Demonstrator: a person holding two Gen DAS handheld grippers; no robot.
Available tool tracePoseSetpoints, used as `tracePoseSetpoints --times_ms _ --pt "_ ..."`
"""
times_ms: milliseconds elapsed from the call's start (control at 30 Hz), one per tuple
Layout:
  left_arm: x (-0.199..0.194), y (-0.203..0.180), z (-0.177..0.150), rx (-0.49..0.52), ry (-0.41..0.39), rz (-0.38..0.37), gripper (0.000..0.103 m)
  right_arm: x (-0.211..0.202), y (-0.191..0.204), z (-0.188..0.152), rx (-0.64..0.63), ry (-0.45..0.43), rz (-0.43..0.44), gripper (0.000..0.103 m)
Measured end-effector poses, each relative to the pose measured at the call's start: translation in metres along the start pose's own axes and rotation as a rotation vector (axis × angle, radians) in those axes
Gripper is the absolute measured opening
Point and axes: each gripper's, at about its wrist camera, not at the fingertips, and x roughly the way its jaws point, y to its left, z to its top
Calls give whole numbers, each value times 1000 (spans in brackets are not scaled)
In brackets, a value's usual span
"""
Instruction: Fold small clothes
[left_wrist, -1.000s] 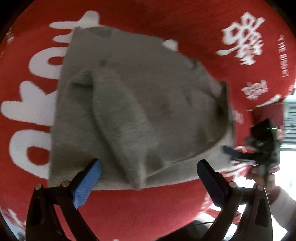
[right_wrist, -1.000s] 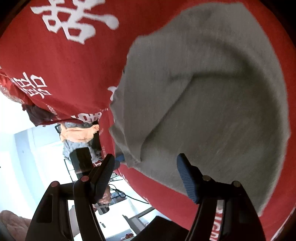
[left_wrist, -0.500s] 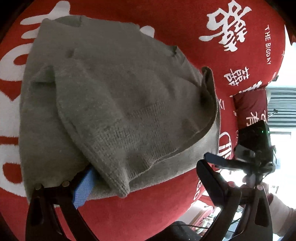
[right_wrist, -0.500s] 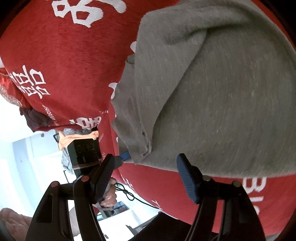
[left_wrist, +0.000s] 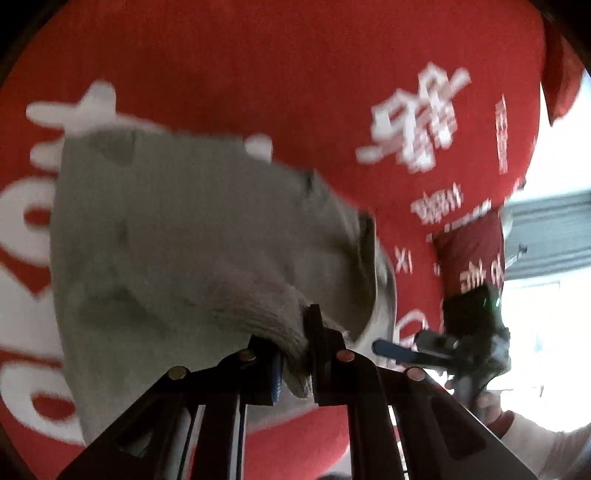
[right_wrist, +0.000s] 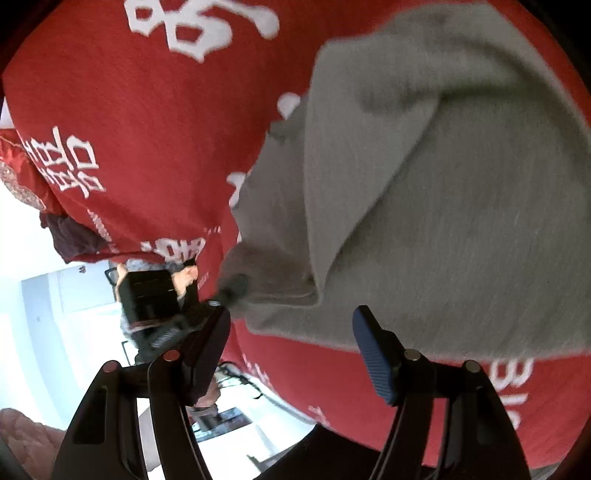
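Note:
A small grey knit sweater (left_wrist: 184, 240) lies on a red cloth with white characters (left_wrist: 295, 92). My left gripper (left_wrist: 295, 354) is closing its jaws on the ribbed sleeve cuff (left_wrist: 280, 325), which is pinched between the pads and raised off the sweater body. In the right wrist view the sweater (right_wrist: 443, 184) fills the right side, and the left gripper (right_wrist: 232, 291) shows as a dark tip holding a bunched grey fold. My right gripper (right_wrist: 291, 321) stands open just off the sweater's near edge with nothing gripped. Its blue finger (left_wrist: 391, 349) shows at the sweater's right edge.
The red cloth's edge (right_wrist: 258, 369) falls away close to both grippers, with bright floor beyond. A red cushion (left_wrist: 476, 251) sits at the right. A hand and pale sleeve (left_wrist: 487, 402) hold the right gripper. Dark red fabric (right_wrist: 70, 240) hangs at the left.
The left gripper's jaws went from wide open to clamped on the sleeve cuff and drew it up off the sweater. The right gripper stayed open and rose slightly.

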Motion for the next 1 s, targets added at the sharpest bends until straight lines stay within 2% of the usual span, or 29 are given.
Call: tracePoseSetpoints --times_ms 100,167,267,367,433,467,500,567,667,800,833,867,933,1000 --pt "2 9 33 -3 -53 43 12 -15 -2 30 -11 -79 -66 73" --pt "8 17 53 5 -70 83 12 -26 2 55 -70 -135 -142 73" --pt "18 32 79 -22 -81 176 12 -31 15 80 -193 -159 -293 73" --pt "12 46 91 -43 -90 221 13 -34 21 100 -272 -164 -413 73" --pt "8 47 94 -33 -100 244 24 -37 22 112 -308 -174 -462 73" --pt "6 47 93 -29 -100 271 48 -38 21 118 -314 -182 -492 73" --pt "4 46 93 -25 -107 295 61 -39 20 121 -314 -190 -517 73" --pt "0 46 90 -13 -114 323 61 -42 8 133 -282 -196 -529 73" --pt "-2 47 87 -15 -99 364 62 -34 -13 146 -182 -111 -438 72" --pt "-13 50 80 7 -76 403 62 -22 -22 152 -173 -42 -442 47" --pt "-16 50 78 13 -66 415 62 -20 -22 154 -178 -29 -444 20" --pt "-18 51 75 18 -58 424 62 -19 -20 156 -191 -22 -457 2" --pt "-21 53 68 35 -38 440 62 -24 -11 157 -238 -71 -497 1" --pt "-23 59 56 44 -8 459 62 -27 -14 164 -229 -102 -597 1"
